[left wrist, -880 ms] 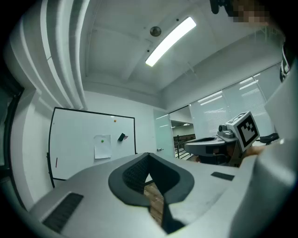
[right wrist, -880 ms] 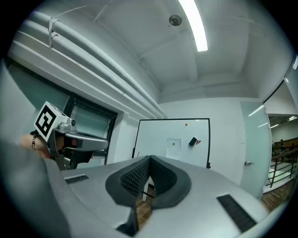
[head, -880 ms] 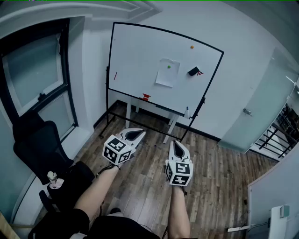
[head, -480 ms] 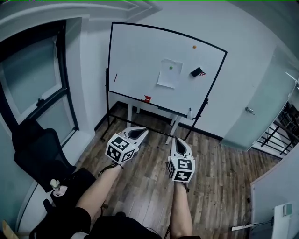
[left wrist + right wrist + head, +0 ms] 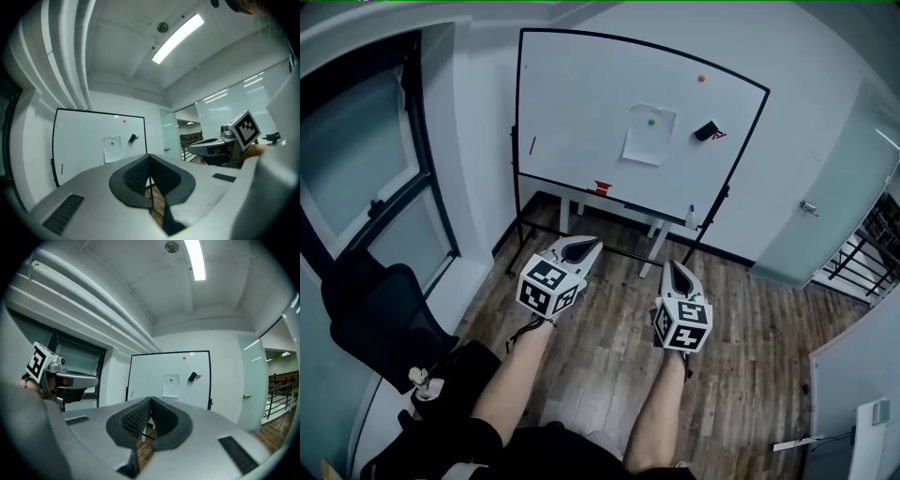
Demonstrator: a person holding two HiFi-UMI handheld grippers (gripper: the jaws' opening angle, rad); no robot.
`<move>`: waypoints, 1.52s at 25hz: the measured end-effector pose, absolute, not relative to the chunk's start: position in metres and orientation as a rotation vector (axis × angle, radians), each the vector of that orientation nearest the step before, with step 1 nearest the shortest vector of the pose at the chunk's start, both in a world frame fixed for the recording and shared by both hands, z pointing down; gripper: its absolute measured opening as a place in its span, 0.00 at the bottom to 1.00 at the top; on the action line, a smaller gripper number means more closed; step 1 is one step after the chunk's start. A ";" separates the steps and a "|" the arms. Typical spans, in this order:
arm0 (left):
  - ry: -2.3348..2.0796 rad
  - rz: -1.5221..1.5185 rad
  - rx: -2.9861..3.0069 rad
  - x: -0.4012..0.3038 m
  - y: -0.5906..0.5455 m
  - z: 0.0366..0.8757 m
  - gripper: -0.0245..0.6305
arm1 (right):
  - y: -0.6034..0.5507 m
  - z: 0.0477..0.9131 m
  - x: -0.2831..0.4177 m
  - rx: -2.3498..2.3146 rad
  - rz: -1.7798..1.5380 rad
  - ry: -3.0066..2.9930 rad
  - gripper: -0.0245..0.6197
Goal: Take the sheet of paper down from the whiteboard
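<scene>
A white sheet of paper hangs on the whiteboard, pinned by a green magnet. The same sheet shows far off in the left gripper view, and the sheet is also far ahead in the right gripper view. My left gripper and right gripper are held level over the wooden floor, well short of the board. Both have their jaws shut with nothing between them.
On the board are an orange magnet, a black eraser and a red marker. A red object sits on the board's tray. A black office chair stands at the left by the window; a glass door is at the right.
Both grippers and the view have moved forward toward the whiteboard, which now looks slightly larger and nearer. The jaws stayed shut.
</scene>
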State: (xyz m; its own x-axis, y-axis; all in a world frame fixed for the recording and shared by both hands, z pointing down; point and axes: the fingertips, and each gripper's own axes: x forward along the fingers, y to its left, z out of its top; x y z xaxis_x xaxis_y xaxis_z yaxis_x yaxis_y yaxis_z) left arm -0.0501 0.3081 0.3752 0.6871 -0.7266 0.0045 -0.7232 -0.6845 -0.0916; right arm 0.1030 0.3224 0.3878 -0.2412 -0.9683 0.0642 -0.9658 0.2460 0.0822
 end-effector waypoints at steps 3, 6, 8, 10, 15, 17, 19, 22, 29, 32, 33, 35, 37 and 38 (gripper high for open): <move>1.262 -0.005 -2.831 -0.055 0.295 0.374 0.07 | 0.308 0.388 0.107 1.886 -0.013 -2.390 0.07; 1.291 0.018 -2.870 -0.056 0.281 0.383 0.07 | 0.292 0.392 0.106 1.879 0.019 -2.400 0.07; 1.313 0.008 -2.871 -0.058 0.270 0.392 0.07 | 0.279 0.399 0.103 1.865 0.038 -2.416 0.07; 1.343 -0.006 -2.847 -0.061 0.256 0.399 0.07 | 0.262 0.404 0.103 1.856 0.052 -2.433 0.07; 1.406 -0.012 -2.796 -0.057 0.207 0.400 0.07 | 0.212 0.411 0.116 1.813 0.070 -2.462 0.07; 1.418 -0.012 -2.780 -0.052 0.185 0.397 0.07 | 0.187 0.410 0.124 1.812 0.073 -2.476 0.07; 1.428 -0.019 -2.767 -0.047 0.163 0.395 0.07 | 0.165 0.409 0.131 1.809 0.076 -2.488 0.07; 1.444 -0.007 -2.751 -0.037 0.134 0.388 0.07 | 0.133 0.403 0.140 1.787 0.062 -2.506 0.07; 1.469 -0.009 -2.724 -0.011 0.079 0.381 0.07 | 0.073 0.390 0.156 1.725 0.013 -2.546 0.07; 1.482 -0.018 -2.716 -0.001 0.060 0.381 0.07 | 0.054 0.390 0.162 1.704 0.011 -2.564 0.07; 1.485 -0.022 -2.713 0.002 0.055 0.382 0.07 | 0.048 0.391 0.164 1.696 0.011 -2.569 0.07; 1.488 -0.030 -2.709 0.010 0.044 0.383 0.07 | 0.038 0.393 0.168 1.681 0.006 -2.576 0.07; 1.491 -0.039 -2.706 0.018 0.036 0.385 0.07 | 0.029 0.395 0.174 1.671 0.005 -2.584 0.07; 1.493 -0.043 -2.705 0.021 0.032 0.386 0.07 | 0.025 0.396 0.177 1.669 0.008 -2.589 0.07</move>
